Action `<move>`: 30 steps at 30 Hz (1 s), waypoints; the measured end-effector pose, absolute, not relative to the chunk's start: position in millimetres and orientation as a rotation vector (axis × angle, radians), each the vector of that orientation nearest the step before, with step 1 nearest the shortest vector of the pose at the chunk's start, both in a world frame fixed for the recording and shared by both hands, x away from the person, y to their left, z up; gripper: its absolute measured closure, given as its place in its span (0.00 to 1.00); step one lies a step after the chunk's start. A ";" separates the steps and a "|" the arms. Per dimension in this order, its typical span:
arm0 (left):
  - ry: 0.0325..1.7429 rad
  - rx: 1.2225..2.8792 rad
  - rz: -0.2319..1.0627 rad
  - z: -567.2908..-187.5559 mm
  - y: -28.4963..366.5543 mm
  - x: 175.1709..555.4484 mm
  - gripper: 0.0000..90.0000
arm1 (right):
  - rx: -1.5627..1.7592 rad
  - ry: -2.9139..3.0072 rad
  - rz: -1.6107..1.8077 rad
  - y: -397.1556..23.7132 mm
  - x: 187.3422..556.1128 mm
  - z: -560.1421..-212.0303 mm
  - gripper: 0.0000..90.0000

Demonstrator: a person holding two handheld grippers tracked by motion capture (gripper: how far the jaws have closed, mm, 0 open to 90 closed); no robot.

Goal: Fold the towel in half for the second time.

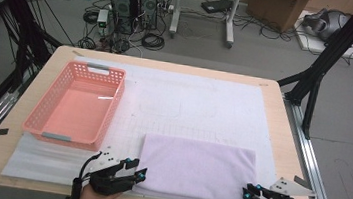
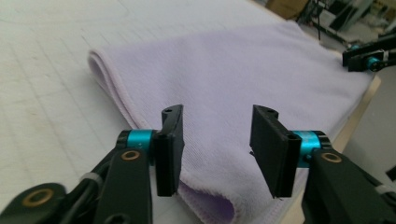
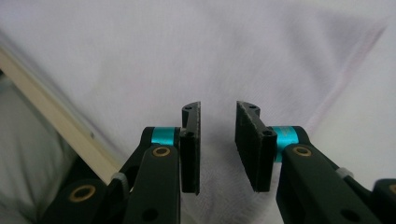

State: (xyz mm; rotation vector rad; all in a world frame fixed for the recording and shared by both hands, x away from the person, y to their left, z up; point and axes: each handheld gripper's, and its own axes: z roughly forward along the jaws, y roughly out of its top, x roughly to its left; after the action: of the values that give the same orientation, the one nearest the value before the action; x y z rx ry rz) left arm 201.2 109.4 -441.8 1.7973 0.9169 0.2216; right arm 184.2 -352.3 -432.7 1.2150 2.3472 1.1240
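On the table [image 1: 26, 165] in front of you there's one folded lilac towel [image 1: 196, 168], one pink basket [image 1: 77, 106] and your two grippers. The towel sits on a white mat [image 1: 199, 107] at the near edge, right of the basket, long side running left to right. The wooden top stands on a grey floor with two computer towers [image 1: 135, 3], cables and a cardboard box [image 1: 280, 8] behind. Your left gripper [image 1: 135, 169] is at the towel's near-left corner, jaws roughly half open over the cloth, gripping nothing. Your right gripper [image 1: 250, 191] is at the near-right corner, jaws narrowly parted, nothing pinched either.
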 end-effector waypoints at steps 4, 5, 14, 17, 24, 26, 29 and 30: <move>0.927 1.904 0.187 -450.8 103.0 199.2 0.68 | 1.155 2.393 1.036 -356.0 177.1 -436.6 0.79; 0.930 1.920 0.184 -452.8 102.4 198.1 0.71 | 1.153 2.393 1.014 -358.6 174.7 -436.4 0.80; 0.935 1.861 0.211 -443.8 113.1 196.8 0.67 | 1.205 2.311 1.167 -371.5 172.6 -428.4 0.72; 0.947 1.807 0.236 -440.0 114.9 205.8 0.59 | 1.209 2.227 1.234 -372.0 179.1 -423.5 0.71; 0.985 1.765 0.283 -437.3 115.3 241.6 0.50 | 1.257 2.174 1.243 -369.9 217.1 -425.1 0.65; 0.997 1.760 0.294 -438.6 115.4 253.1 0.50 | 1.280 2.168 1.221 -370.6 229.1 -426.1 0.61; 1.014 1.749 0.291 -439.7 114.7 271.8 0.47 | 1.327 2.147 1.198 -374.6 244.5 -427.6 0.54; 1.016 1.754 0.286 -440.1 113.5 278.2 0.46 | 1.349 2.130 1.186 -376.3 248.8 -428.0 0.51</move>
State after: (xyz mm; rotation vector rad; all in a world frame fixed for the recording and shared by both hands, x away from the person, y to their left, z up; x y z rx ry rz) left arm 278.2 113.5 -440.1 1.7541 1.0160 0.2857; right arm 248.8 -376.3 -428.0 1.3489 2.1298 1.1861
